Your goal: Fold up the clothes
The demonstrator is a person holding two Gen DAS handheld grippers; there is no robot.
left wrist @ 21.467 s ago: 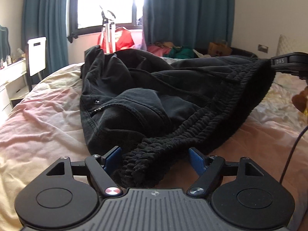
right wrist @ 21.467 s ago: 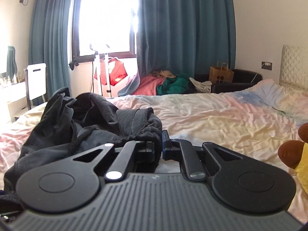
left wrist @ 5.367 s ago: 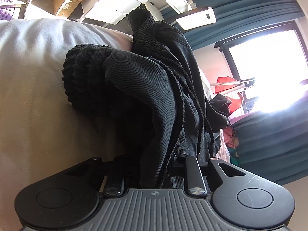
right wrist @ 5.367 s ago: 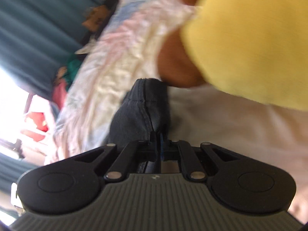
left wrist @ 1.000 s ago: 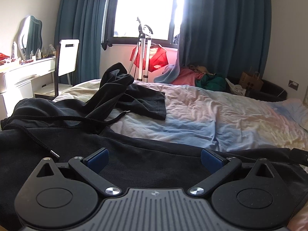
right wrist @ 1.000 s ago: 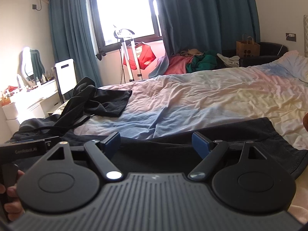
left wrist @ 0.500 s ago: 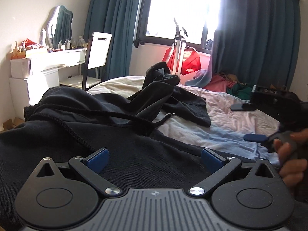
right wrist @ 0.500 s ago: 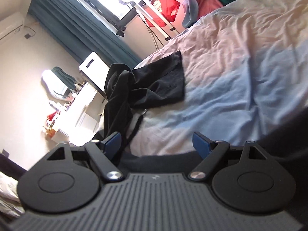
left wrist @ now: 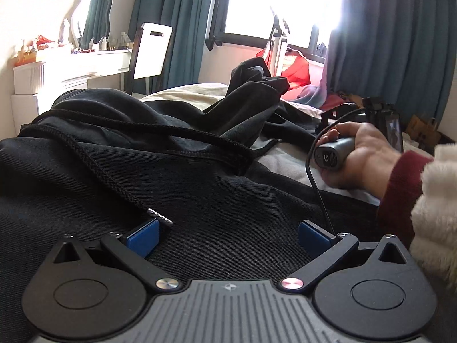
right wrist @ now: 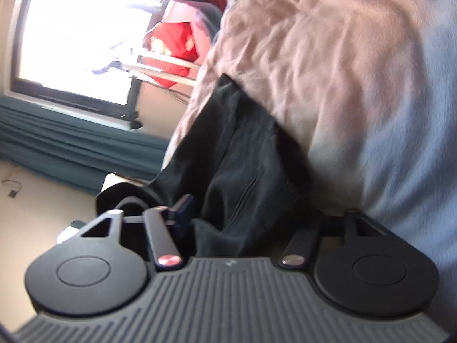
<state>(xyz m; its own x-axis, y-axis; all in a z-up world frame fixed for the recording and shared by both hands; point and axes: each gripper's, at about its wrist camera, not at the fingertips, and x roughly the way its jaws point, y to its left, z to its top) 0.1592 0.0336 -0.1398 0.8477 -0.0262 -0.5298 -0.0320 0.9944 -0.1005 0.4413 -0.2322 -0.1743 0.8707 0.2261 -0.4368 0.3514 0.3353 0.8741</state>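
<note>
At the bottom of the left wrist view, the left gripper [left wrist: 227,235] sits low over the black hoodie [left wrist: 217,200], with its two blue pads far apart and nothing pinched between them. The hoodie fills the lower half of that view, spread flat on the bed [right wrist: 328,57], and the tip of its black drawstring [left wrist: 94,165] lies just beside the left pad. A bit further up, at the right side of the frame, the person's right hand [left wrist: 360,157] holds the handle of the other tool. In the right wrist view, which is tipped sideways and blurry, the right gripper [right wrist: 245,223] has its jaws closing, and dark cloth [right wrist: 237,165] sits between them near the bottom middle. I cannot tell if the pads press on it yet. Far off, in the upper part of the frame, are the bright window [left wrist: 282,3] and blue curtains [left wrist: 177,25]. To do this step well, I think the right gripper should pinch the cloth edge firmly before lifting, and the left one should grab cloth only, not the string, so the fold comes out smooth.
</note>
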